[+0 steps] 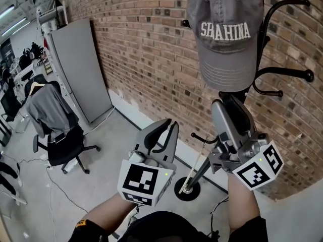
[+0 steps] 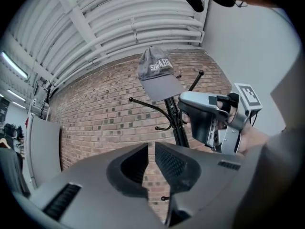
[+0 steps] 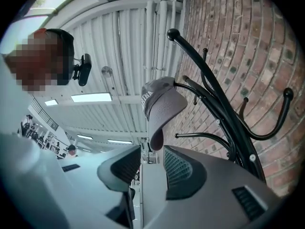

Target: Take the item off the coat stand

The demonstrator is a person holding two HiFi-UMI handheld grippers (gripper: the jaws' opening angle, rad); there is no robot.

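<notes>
well, the right gripper (image 3: 152, 152) has its 2 jaws wide apart, and the pads press on nothing. in the right gripper view the tip of the cap (image 3: 163, 105) brim hangs just above the gap between them, roughly in line with it, touching neither pad. in the head view this gripper (image 1: 230, 101) points upward, its tips right beneath the brim's lower edge. the cap (image 1: 226, 39) is grey with white lettering "shahina" and sits on top of the black stand (image 1: 282, 74), brim hanging down. the stand's curved hooks spread to the right of the cap, in front of the brick wall (image 1: 146, 49), and its round base (image 1: 186, 190) rests on the floor near the wall's foot.

the left gripper (image 1: 162, 131) is held lower and to the left, well apart from the cap. in the left gripper view its jaws are nearly together, leaving only a narrow slit with nothing in it but wall behind. further left, a grey panel (image 1: 81, 69) stands against the wall, and a chair (image 1: 55, 125) draped with a grey garment stands on the floor.
</notes>
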